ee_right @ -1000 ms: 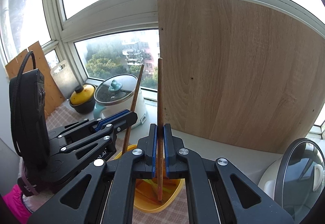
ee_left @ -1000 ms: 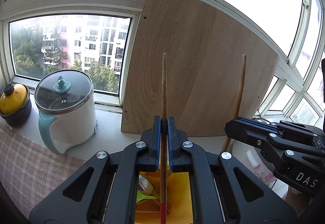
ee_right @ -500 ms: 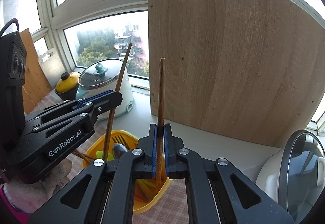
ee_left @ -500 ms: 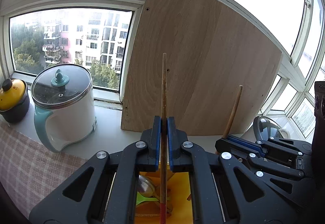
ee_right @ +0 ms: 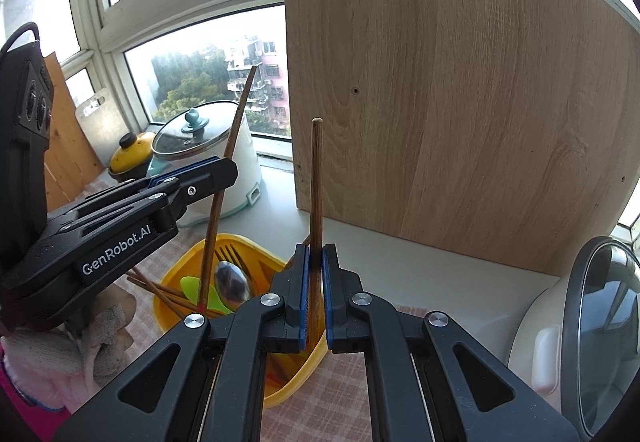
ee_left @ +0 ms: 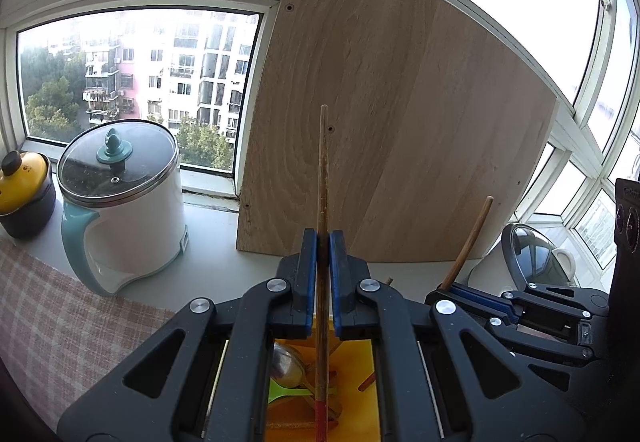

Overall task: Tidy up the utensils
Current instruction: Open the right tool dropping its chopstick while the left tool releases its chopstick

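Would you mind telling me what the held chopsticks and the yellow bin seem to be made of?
Both chopsticks look like dark wood or bamboo: matte brown, faintly streaked. The yellow bin looks like moulded plastic: uniform colour, smooth, slightly glossy rounded rim.

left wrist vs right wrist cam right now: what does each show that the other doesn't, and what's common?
Left wrist only: the right gripper clamped on its chopstick.

Right wrist only: the whole yellow utensil bin with a fork, a cutting board by the window, and the left gripper seen from the side.

Both: wooden board, white electric pot, yellow-lidded pot, metal spoon, green utensil, glass-lidded appliance, each gripper shut on one chopstick.
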Available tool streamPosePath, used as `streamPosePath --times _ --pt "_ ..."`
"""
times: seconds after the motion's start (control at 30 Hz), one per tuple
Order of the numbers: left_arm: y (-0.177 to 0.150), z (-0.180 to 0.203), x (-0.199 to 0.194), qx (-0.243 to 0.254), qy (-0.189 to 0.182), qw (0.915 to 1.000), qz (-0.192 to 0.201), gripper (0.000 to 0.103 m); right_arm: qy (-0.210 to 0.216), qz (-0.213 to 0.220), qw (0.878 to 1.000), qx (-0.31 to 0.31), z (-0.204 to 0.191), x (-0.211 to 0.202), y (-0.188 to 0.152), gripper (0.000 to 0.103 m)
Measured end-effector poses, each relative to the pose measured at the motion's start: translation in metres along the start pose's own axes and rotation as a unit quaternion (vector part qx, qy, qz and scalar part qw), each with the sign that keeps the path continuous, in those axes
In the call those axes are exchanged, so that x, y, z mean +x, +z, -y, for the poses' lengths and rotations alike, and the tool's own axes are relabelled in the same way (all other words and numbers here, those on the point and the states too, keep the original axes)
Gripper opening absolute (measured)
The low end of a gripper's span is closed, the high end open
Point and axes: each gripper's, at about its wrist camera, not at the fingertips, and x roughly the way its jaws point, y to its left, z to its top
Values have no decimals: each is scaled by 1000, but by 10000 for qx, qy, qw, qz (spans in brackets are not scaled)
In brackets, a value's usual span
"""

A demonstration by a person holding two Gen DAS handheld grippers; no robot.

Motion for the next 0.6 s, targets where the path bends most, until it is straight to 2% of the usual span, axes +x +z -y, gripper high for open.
streamPosePath --times 0.27,0.33,0.4,0.43,0.6 --pt "-8 0 -7 52 13 10000 -49 4 -134 -119 9998 31 1 1 -7 5" --pt "-10 1 -12 78 -10 9999 -74 4 -166 -132 9998 42 1 -1 -10 9" --pt "-11 2 -18 106 -21 9999 -58 4 -187 -98 9998 68 1 -6 -12 22" --pt "-12 3 -22 136 -21 9999 -51 4 -197 -66 9997 83 0 -9 -14 25" --pt "-17 5 -40 216 -30 9998 -14 4 -264 59 9996 81 -4 -24 -18 27"
